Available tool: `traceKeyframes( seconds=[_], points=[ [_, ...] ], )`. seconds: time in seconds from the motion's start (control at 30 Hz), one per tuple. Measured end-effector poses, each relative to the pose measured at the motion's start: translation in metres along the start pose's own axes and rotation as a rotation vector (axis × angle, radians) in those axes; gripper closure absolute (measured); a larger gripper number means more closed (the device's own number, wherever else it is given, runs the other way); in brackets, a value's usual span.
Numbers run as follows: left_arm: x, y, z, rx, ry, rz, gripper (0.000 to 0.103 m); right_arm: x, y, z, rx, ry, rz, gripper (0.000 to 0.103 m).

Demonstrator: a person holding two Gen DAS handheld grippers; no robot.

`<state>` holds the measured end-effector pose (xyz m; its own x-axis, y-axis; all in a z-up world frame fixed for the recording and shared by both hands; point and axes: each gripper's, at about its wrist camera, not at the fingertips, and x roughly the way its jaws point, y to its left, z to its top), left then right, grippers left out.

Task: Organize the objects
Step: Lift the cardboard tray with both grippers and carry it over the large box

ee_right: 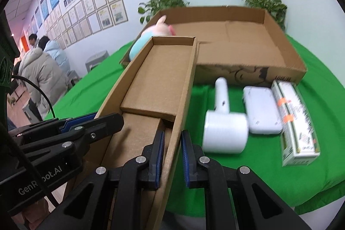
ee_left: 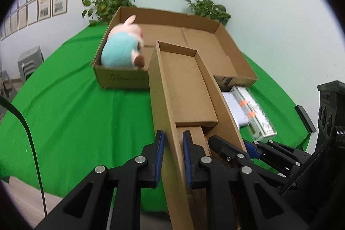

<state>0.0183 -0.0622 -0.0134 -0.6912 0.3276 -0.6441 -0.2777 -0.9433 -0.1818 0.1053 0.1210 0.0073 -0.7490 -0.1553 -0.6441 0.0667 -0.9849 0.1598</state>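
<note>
Left gripper (ee_left: 173,156) and right gripper (ee_right: 172,156) clench opposite walls of a narrow box (ee_left: 185,81), likely bound for the tray (ee_left: 232,53) at twelve o'clock.

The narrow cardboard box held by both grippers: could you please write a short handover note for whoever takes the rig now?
Left hand-held gripper: shut on the left wall of the narrow cardboard box.
Right hand-held gripper: shut on its right wall; box is tilted.
Done: plush toy lies in the large cardboard tray.
Left: lint roller, white case and long packet on the green cloth; the narrow box needs placing.
</note>
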Motion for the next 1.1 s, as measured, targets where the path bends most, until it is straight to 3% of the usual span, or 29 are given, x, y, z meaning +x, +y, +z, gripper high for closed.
traceKeyframes(
  seconds=[0.2,0.4,0.77,0.9,1.1],
  points=[
    [0.004,-0.018,0.029,0.058,-0.043,-0.009,0.087,-0.013,-0.015,0.025,0.014,-0.069,-0.032,0.091],
    [0.003,-0.038,0.082,0.131,-0.134,-0.025,0.087,-0.029,-0.031,0.07,0.039,-0.164,-0.065,0.092],
    [0.002,-0.058,0.205,0.202,-0.328,-0.058,0.087,-0.059,-0.049,0.21,-0.036,-0.363,-0.158,0.093],
    [0.012,-0.05,0.235,0.206,-0.331,-0.048,0.087,-0.054,-0.047,0.247,-0.05,-0.38,-0.159,0.093],
    [0.04,-0.032,0.25,0.203,-0.282,-0.02,0.087,-0.019,-0.055,0.278,-0.044,-0.347,-0.137,0.093]
  ],
)
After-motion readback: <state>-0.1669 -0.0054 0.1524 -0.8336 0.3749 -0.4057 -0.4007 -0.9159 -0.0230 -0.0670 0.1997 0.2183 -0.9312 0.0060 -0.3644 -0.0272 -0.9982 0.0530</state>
